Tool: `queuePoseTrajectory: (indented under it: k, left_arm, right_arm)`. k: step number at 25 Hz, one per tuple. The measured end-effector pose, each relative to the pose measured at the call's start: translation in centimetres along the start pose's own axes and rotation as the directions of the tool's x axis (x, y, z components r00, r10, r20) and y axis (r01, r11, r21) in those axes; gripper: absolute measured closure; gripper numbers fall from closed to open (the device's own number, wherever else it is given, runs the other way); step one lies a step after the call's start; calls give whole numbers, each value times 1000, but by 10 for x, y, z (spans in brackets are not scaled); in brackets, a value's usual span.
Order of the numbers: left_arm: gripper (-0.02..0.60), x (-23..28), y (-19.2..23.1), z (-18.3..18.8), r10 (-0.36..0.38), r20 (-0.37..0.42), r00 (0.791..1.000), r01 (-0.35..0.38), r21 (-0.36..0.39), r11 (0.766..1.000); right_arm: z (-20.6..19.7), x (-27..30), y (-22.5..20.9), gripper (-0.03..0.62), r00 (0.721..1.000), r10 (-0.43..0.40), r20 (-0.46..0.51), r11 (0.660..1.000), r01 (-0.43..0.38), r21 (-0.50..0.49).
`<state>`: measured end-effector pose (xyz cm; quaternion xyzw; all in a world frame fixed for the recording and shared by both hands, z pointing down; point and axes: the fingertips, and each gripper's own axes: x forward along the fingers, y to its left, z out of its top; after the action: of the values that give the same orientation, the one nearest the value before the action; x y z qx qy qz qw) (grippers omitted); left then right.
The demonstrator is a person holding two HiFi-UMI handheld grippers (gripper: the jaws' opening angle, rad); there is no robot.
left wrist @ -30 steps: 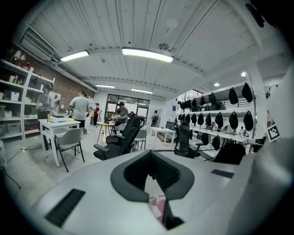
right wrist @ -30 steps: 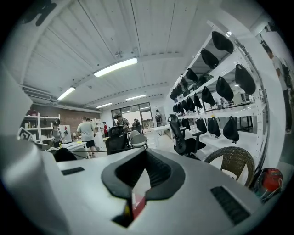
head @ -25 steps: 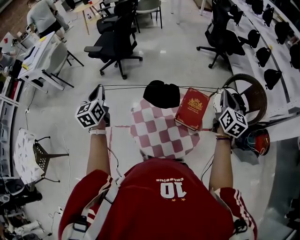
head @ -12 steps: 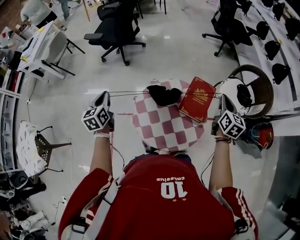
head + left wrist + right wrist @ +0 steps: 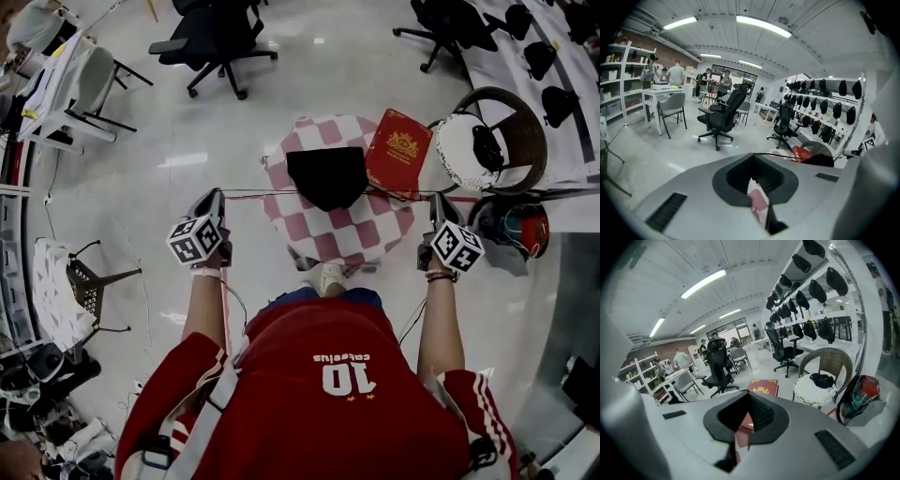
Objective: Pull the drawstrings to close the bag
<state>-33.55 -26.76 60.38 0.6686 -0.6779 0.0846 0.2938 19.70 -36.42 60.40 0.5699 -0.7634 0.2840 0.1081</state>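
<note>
Black bag (image 5: 326,176) resting on the checkered worktop (image 5: 367,234), midway between left gripper (image 5: 217,196) and right gripper (image 5: 437,200); both sets of jaws are closed on the drawstrings (image 5: 258,194), which run taut sideways.

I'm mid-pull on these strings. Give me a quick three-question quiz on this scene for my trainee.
1. True or false: in the head view, the red book sits to the right of the black bag.
2. The left gripper and right gripper are each shut on: A) the drawstring; B) a chair leg; C) a helmet.
3. Fill in: between the grippers, the drawstring runs ____ (taut or slack).

Key: 1 true; 2 A; 3 taut.
</note>
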Motion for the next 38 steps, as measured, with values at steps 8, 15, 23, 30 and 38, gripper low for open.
queuePoseTrajectory:
  k: [8, 15, 23, 30, 38]
  left_arm:
    - [572, -16, -6, -53, -70, -67, 995, 71, 13, 997]
    - [571, -27, -11, -89, -83, -129, 988, 91, 52, 994]
    - [481, -38, -15, -128, -112, -200, 973, 123, 43, 992]
    - [442, -53, -12, -163, -135, -281, 950, 158, 59, 986]
    - [437, -72, 1, -183, -143, -307, 941, 167, 51, 985]
  right_arm:
    - [-68, -35, -3, 579, 998, -43, -52, 996, 47, 74]
    - [-113, -62, -9, 577, 993, -87, -84, 992, 94, 89]
    - [-146, -81, -8, 576, 985, -103, -140, 992, 112, 57]
    - [-171, -94, -6, 447, 977, -81, -197, 994, 95, 63]
    - [-182, -119, -15, 447, 973, -117, -197, 989, 132, 68]
